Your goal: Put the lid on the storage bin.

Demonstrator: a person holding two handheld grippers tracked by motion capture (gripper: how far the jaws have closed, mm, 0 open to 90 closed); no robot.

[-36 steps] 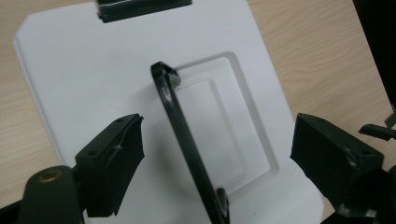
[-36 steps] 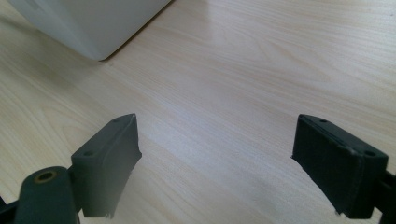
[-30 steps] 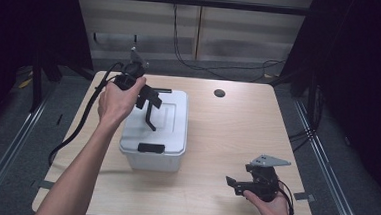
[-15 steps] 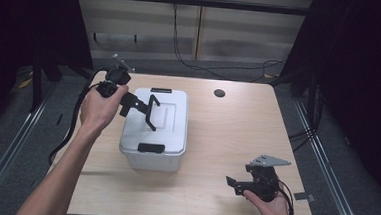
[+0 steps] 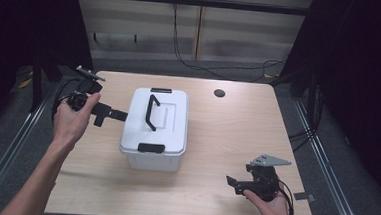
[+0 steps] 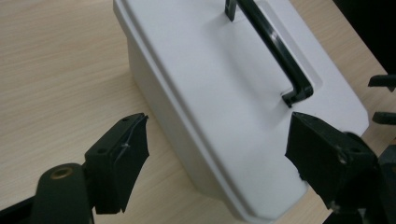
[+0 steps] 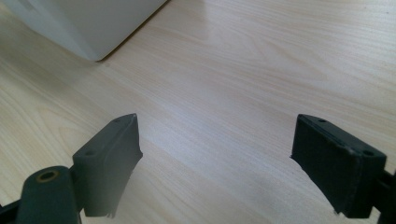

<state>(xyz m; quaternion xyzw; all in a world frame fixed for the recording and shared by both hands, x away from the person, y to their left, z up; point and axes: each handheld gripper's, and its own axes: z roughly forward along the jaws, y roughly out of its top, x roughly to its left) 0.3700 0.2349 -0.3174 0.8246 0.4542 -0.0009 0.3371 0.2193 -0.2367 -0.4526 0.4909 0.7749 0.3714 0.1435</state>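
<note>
A white lidded plastic box [image 5: 156,125] with a black carry handle [image 5: 151,111] and black end latches [image 5: 151,147] stands on the wooden table [image 5: 227,135]. My left gripper [image 5: 112,115] hovers open just left of the box, jaws pointing at its side. In the left gripper view the box [image 6: 224,93] and its handle [image 6: 275,46] lie ahead between the wide-apart jaws, nothing held. My right gripper [image 5: 236,183] rests open near the table's front right, empty. In the right gripper view a box corner [image 7: 88,23] sits far off at top left.
A dark round hole [image 5: 219,93] marks the table's far side, right of the box. Cables trail from both grippers. A dark metal frame and rails surround the table. In the left gripper view, the other gripper's jaws [image 6: 383,98] peek in at the right edge.
My left gripper has drawn back from above the box lid to the left and lower, leaving the handle, and now sits beside the box. The right gripper has stayed still.
</note>
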